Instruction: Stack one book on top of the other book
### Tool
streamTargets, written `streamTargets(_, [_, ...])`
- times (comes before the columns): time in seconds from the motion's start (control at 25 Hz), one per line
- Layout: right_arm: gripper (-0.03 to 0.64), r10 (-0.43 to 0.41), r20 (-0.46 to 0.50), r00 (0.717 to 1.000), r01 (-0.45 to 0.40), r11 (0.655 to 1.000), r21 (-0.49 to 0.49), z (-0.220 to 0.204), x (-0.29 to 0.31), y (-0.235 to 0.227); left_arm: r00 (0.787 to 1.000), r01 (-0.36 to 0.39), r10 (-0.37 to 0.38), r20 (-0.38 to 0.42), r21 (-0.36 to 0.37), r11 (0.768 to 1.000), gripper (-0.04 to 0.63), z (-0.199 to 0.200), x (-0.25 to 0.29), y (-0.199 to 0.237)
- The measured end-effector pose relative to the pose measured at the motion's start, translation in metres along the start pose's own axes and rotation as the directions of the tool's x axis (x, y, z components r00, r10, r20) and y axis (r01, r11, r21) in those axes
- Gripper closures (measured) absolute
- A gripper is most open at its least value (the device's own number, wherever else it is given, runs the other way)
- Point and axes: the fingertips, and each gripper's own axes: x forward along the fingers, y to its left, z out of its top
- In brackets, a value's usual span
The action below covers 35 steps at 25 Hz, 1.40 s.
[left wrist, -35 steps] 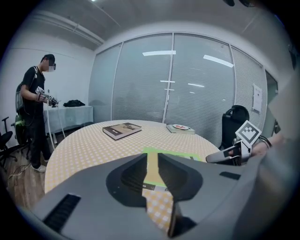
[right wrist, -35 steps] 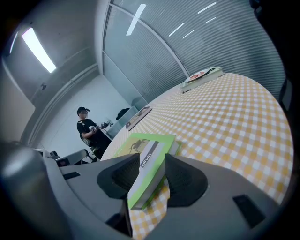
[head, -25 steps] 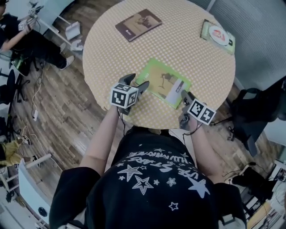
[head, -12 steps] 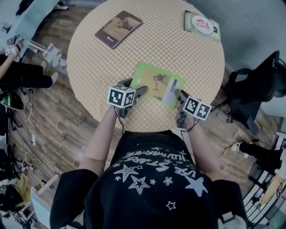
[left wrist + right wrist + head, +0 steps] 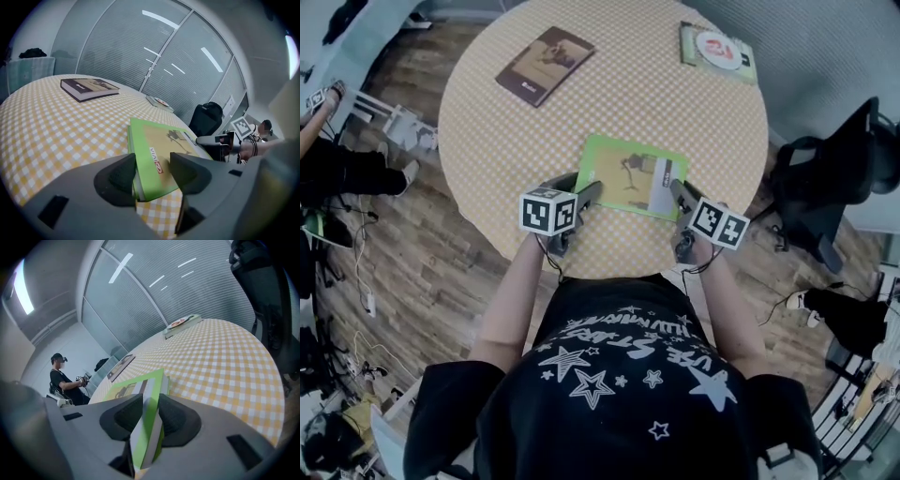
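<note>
The right gripper [image 5: 679,187] is pinching the side of the green book [image 5: 630,175], which is lying near the table [image 5: 516,150] edge, while the left gripper [image 5: 584,185] is loosely straddling its corner, both sets of jaws having just been closing, so the lift appears imminent

L tool [image 5: 154,174] closing, green book [image 5: 161,143] between.

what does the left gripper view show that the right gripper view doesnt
Only the left gripper view: the right gripper seen from outside, its fingers having just been closing on the far edge of the green book, and the hand holding it. Only the right gripper view: a seated person in black beyond the table. Both: the green book, the brown book, the red-circled book and the checked table.
</note>
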Motion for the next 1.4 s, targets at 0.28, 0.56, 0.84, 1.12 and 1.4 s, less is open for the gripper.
streamTargets(0.28, [0.502,0.049,0.063,0.997,-0.045,0.997,-0.068,0.030,0.006,0.030,0.990,-0.011,0.013,0.141,-0.015,1.000,0.362,0.034,-0.031,0.001])
streamTargets(0.56, [0.502,0.137,0.089,0.987,-0.123,0.982,-0.141,0.082,0.036,0.089,0.963,-0.021,0.022,0.268,-0.006,1.000,0.362,0.102,-0.071,0.029])
streamTargets(0.84, [0.502,0.210,0.058,0.976,-0.186,0.942,-0.280,0.136,0.078,0.147,0.940,-0.063,0.061,0.336,-0.003,0.998,0.340,0.139,-0.096,0.057])
streamTargets(1.12, [0.502,0.265,0.003,0.964,-0.241,0.883,-0.402,0.202,0.150,0.198,0.919,-0.126,0.161,0.360,-0.117,0.985,0.339,0.171,-0.088,0.102])
streamTargets(1.4, [0.502,0.288,-0.066,0.956,-0.284,0.835,-0.472,0.230,0.221,0.212,0.906,-0.183,0.241,0.348,-0.191,0.964,0.339,0.181,-0.060,0.138])
